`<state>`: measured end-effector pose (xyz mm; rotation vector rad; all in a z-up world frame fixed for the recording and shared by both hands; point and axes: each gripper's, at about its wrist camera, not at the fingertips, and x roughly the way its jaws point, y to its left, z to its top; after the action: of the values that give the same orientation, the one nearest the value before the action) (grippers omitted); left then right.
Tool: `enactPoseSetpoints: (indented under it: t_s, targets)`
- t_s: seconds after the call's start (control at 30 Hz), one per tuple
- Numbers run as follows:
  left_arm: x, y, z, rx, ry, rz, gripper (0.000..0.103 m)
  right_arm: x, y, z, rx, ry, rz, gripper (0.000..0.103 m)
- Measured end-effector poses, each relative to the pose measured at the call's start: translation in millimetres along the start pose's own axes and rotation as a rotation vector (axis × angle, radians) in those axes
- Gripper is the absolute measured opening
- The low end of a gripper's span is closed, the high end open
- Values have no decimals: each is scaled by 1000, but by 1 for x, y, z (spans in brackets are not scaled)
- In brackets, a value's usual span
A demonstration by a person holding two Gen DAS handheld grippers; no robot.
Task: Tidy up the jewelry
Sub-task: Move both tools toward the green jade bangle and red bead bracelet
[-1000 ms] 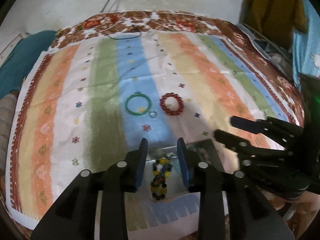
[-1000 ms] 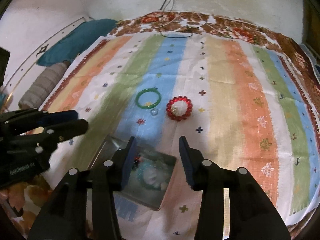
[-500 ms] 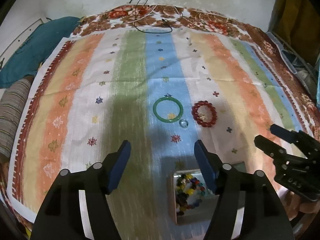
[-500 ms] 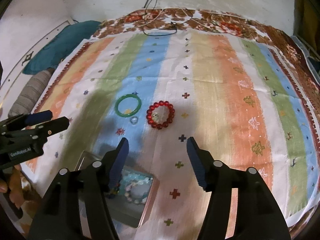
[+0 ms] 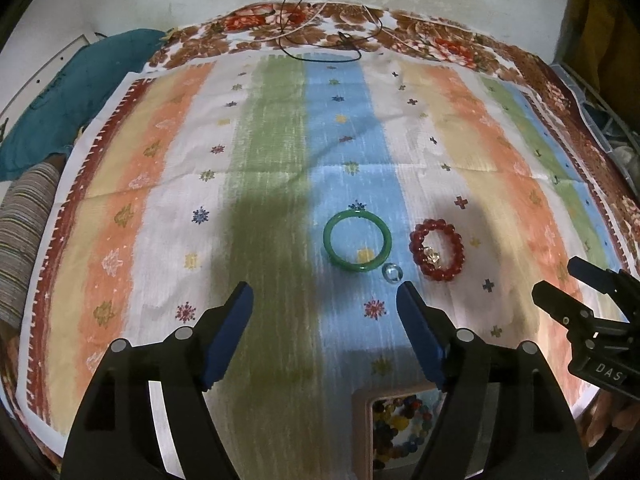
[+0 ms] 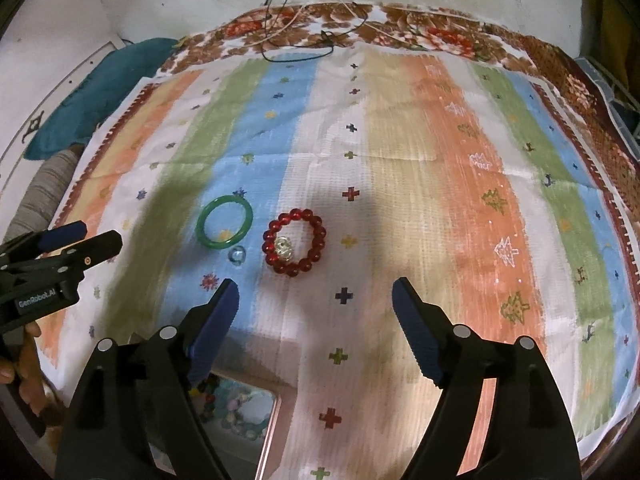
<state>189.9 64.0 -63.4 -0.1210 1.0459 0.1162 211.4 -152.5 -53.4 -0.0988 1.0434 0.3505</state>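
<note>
A green bangle (image 5: 357,240) (image 6: 225,226) lies flat on the striped cloth, a small clear ring (image 5: 392,271) (image 6: 237,255) just beside it. To its right sits a red bead bracelet (image 5: 437,249) (image 6: 295,241) with a clear charm inside. A pink-rimmed box (image 5: 362,432) (image 6: 269,436) of mixed beaded jewelry stands at the near edge, partly hidden by the fingers. My left gripper (image 5: 325,300) hovers short of the bangle, its jaws opening and empty. My right gripper (image 6: 314,294) hangs short of the red bracelet, jaws opening, nothing between them.
The striped cloth (image 5: 280,152) covers a floral bedspread (image 5: 440,40). Black and white cables (image 5: 320,36) lie at the far edge by the wall. A teal cushion (image 5: 72,96) and a striped bolster (image 5: 24,240) sit at the left. A hand (image 6: 24,376) holds the left tool.
Both grippers have pulled away from the box toward the loose bracelets and opened wide. The box has slid to the bottom of both views.
</note>
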Motion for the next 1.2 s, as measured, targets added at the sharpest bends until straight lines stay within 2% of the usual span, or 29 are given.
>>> enactPoseSetpoints:
  t_s: [0.5, 0.93, 1.2]
  targets:
    - [43, 3, 14, -49, 56, -33, 74, 35, -1, 14, -12, 64, -30, 79]
    - [69, -1, 21, -25, 82, -31, 74, 60, -2, 22, -9, 97, -48, 79]
    - [85, -2, 24, -19, 102, -19, 74, 69, -6, 29, 13, 86, -65, 79]
